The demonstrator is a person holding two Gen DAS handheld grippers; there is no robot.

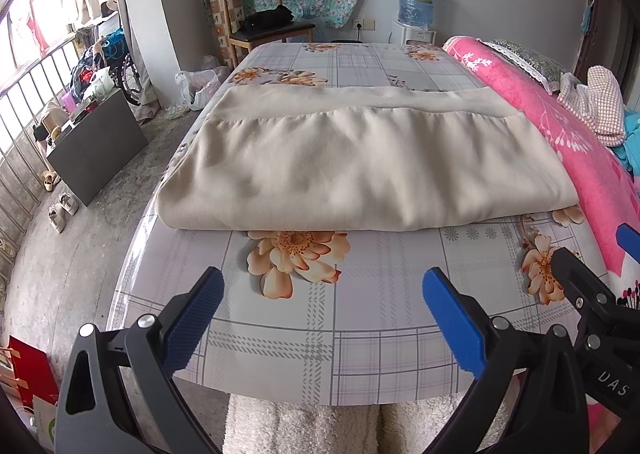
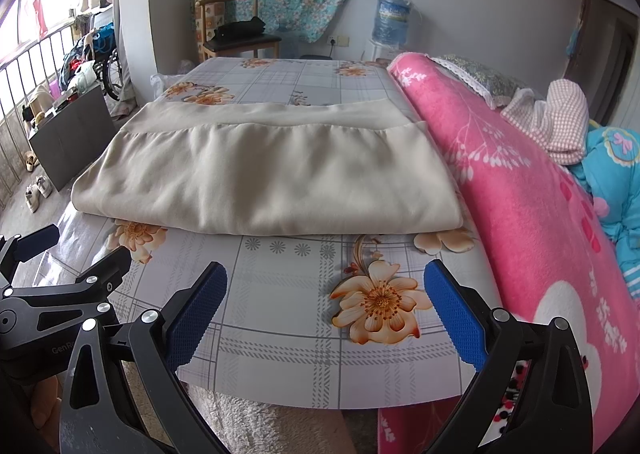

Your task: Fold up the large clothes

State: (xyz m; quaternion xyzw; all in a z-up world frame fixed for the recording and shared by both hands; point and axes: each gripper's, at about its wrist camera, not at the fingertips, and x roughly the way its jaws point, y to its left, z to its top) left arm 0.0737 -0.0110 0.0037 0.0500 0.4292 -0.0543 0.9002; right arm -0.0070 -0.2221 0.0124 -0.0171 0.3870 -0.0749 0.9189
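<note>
A large beige garment [image 1: 360,158] [image 2: 272,174] lies folded into a flat rectangle on the flowered table cover [image 1: 360,318] [image 2: 288,318], its gathered band toward the far side. My left gripper [image 1: 322,318] hovers over the near edge of the table, short of the garment, open and holding nothing. My right gripper [image 2: 326,318] is also open and holding nothing, beside the left one at the same near edge. Each gripper shows in the other's view: the right gripper [image 1: 592,266] at the right edge, the left gripper [image 2: 76,254] at the left edge.
A rolled pink blanket [image 1: 560,126] [image 2: 520,190] lies along the table's right side, with checked and blue clothes [image 2: 592,142] piled behind it. A chair [image 1: 264,26], a water dispenser [image 1: 416,10] and floor clutter by the railing [image 1: 80,102] stand beyond. White fleece [image 1: 304,430] hangs under the near edge.
</note>
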